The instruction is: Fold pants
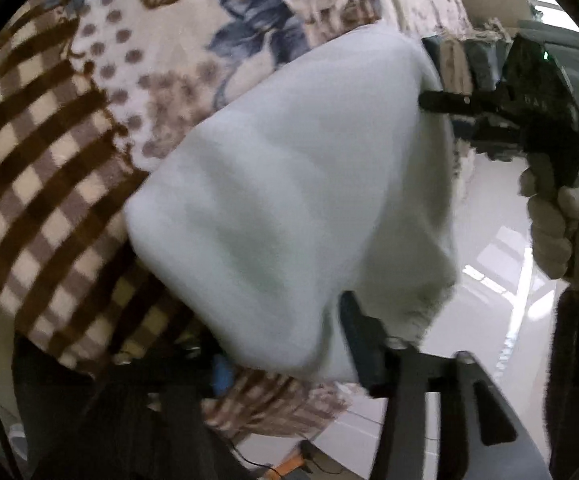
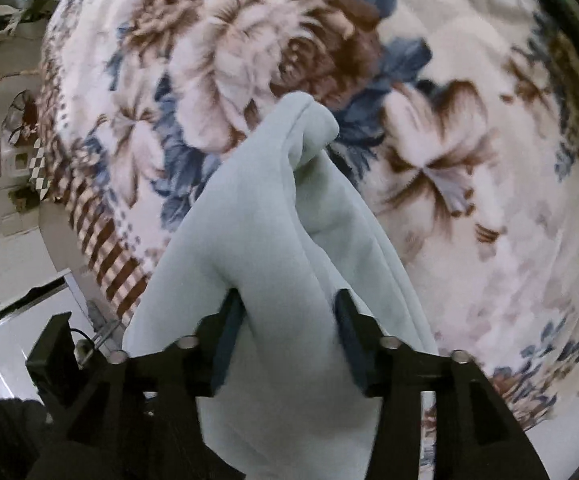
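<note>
The pale blue-grey pants (image 1: 289,200) hang lifted above a floral and checked blanket (image 1: 49,160). My left gripper (image 1: 289,344) is shut on the pants' lower edge; only its right finger (image 1: 361,344) shows, the other is hidden behind cloth. The right gripper (image 1: 429,102), held by a gloved hand, grips the far upper corner. In the right wrist view the pants (image 2: 273,240) bunch between my right gripper's fingers (image 2: 285,328), shut on the fabric, which drapes up over the blanket (image 2: 469,160).
The blanket covers a bed or table; its checked border (image 2: 105,256) hangs over the left edge. Glossy white floor tiles (image 1: 489,300) lie to the right. A cable and orange object (image 1: 289,464) are on the floor below.
</note>
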Demonstrator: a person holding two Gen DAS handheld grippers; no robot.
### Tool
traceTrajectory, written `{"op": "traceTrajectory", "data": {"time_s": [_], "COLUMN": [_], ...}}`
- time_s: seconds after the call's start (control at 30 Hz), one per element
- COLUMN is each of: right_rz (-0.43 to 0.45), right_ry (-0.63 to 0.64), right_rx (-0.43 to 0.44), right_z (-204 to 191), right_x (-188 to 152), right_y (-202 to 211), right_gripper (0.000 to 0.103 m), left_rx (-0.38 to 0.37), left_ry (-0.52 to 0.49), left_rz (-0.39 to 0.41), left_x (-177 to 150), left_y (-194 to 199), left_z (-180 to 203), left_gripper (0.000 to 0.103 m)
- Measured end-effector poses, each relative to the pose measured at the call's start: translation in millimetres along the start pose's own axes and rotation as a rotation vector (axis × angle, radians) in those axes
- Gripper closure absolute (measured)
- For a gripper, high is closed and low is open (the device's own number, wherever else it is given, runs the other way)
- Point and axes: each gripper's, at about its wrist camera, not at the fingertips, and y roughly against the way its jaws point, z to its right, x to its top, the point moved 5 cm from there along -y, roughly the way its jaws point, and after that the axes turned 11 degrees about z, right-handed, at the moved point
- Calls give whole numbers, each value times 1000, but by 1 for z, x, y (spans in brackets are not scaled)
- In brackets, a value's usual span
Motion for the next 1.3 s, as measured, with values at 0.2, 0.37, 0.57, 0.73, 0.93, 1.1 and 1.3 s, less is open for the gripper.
{"op": "traceTrajectory", "data": {"time_s": [0.2, 0.37, 0.57, 0.73, 0.93, 1.1, 1.3], "right_rz": [-80, -97, -16, 41, 280, 265, 303], "right_ry": [16, -22, -121, -169, -279, -510, -683], "right_rx": [-15, -57, -193, -143, -34, 255, 353], "right_z": [29, 55, 86, 82, 55, 73, 126], "right_x": [-45, -77, -86, -100, -157, -178, -190], "right_y": [18, 5, -6, 15, 71, 16, -21], "right_gripper": [36, 36, 59, 56, 54, 84, 103], "left_rx": [-28, -46, 103, 74, 36, -35, 3], "left_ry": [18, 22, -51, -21, -189, -462, -620], "left_rz": [-35, -81, -151, -192, -114, -108, -219], "left_x": [-9, -24, -34, -37, -54, -56, -69], "left_y": [-10, -34, -75, -58, -13, -79, -145], "left_z": [15, 24, -7, -5, 70, 127, 110], "left_gripper": [39, 39, 36, 36, 36, 35, 36]}}
